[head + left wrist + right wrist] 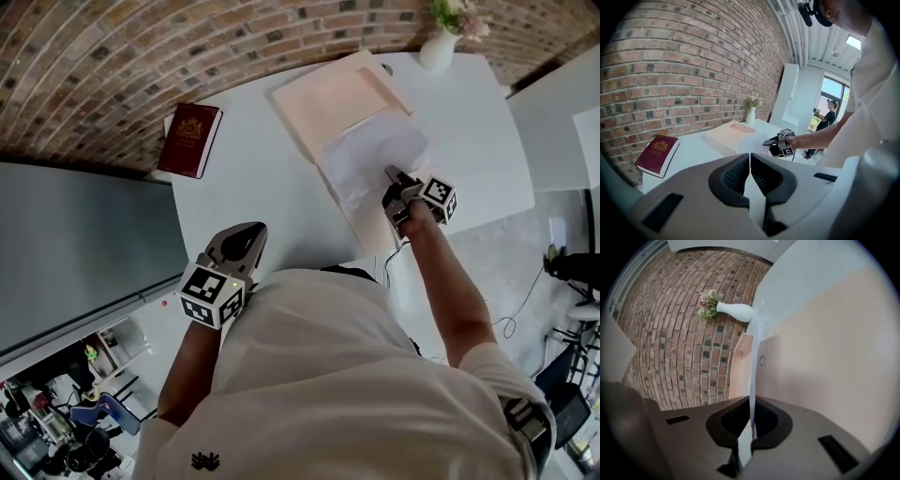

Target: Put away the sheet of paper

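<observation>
A white sheet of paper (370, 159) lies partly lifted over the open pale pink folder (328, 98) on the white table (253, 178). My right gripper (390, 174) is shut on the sheet's near edge. In the right gripper view the sheet (754, 357) runs edge-on out from between the jaws of the right gripper (752, 417), with the folder (825, 362) beside it. My left gripper (246, 236) hovers at the table's near left edge. Its jaws (750, 159) are shut with nothing in them.
A dark red booklet (190, 139) lies at the table's left side. A white vase with flowers (439, 45) stands at the far end by the brick wall. In the left gripper view another person (828, 115) stands far off by a window.
</observation>
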### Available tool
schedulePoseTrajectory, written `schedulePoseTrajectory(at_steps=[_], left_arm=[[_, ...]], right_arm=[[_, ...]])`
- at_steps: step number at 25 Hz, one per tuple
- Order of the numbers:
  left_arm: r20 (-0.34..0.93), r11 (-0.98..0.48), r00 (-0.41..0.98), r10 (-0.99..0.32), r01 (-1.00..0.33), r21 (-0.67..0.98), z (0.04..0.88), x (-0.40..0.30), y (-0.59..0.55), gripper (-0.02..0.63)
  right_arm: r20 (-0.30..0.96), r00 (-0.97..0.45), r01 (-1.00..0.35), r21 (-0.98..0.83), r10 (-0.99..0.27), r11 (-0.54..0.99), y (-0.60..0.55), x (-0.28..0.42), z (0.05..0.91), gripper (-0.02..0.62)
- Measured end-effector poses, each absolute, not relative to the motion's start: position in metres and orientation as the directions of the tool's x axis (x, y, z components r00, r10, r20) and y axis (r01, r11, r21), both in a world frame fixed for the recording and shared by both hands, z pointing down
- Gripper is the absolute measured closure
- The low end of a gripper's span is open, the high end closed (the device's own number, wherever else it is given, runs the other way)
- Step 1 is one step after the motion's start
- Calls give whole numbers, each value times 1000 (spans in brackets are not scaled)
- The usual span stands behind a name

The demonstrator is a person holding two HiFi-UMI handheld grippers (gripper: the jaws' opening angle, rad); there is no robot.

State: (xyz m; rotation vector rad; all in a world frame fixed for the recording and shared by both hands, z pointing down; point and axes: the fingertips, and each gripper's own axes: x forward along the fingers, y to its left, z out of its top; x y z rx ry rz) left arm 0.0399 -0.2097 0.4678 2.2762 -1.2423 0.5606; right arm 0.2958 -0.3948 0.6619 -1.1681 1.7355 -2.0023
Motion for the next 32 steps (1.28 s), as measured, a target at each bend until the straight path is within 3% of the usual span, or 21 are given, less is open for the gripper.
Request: schedulePoseTrajectory(at_steps=[32], left_arm=[[608,-300,379,-697,-925,233,478,5,-191,577]], right_arm=[[455,-638,-362,-889,-622,-279,-503,220,678,568]])
